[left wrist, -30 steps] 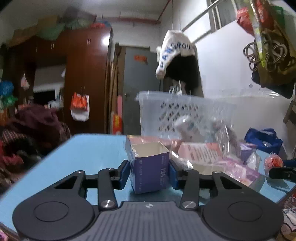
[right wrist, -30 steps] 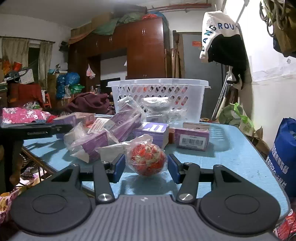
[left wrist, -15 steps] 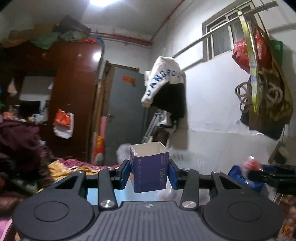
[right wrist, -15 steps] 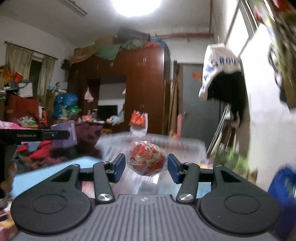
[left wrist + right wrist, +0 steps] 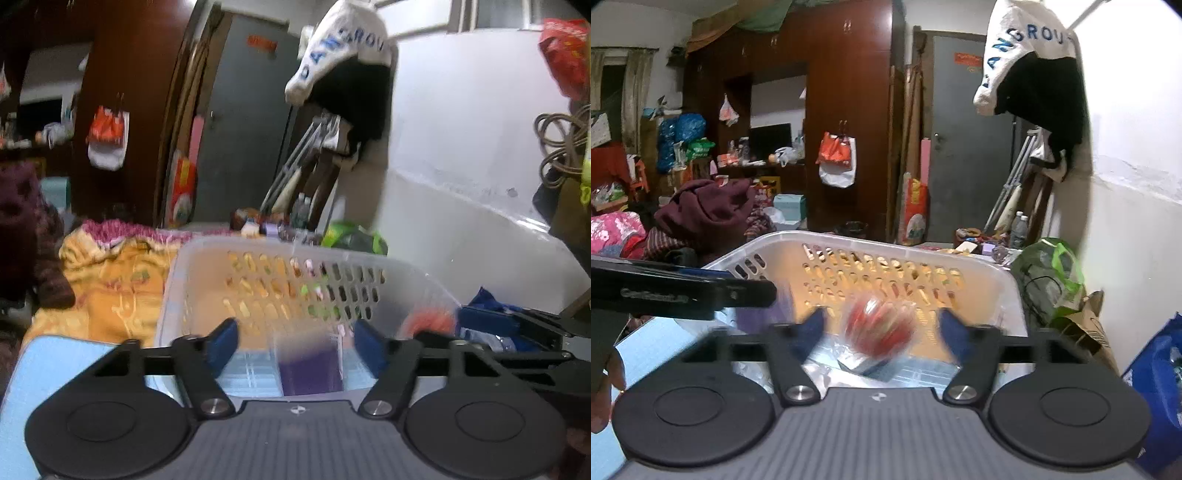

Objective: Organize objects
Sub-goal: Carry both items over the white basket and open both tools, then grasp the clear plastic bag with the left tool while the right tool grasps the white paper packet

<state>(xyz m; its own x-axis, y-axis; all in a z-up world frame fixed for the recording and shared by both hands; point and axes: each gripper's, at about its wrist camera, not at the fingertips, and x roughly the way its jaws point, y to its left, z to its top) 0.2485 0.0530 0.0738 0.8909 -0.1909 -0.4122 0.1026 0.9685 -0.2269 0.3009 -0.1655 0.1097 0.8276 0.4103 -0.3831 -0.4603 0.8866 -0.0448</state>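
While both jaws have just been opening, left hand-held gripper (image 5: 295,341) stands wide around a blurred purple box (image 5: 309,363). Right hand-held gripper (image 5: 881,332) stands wide around a smeared red bundle (image 5: 881,330) over the basket (image 5: 975,267); contact indiscernible.

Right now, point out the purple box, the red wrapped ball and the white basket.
purple box (image 5: 309,363), left wrist view, its blurred front face.
red wrapped ball (image 5: 881,328), right wrist view, its blurred middle.
white basket (image 5: 971,266), right wrist view, its far rim.
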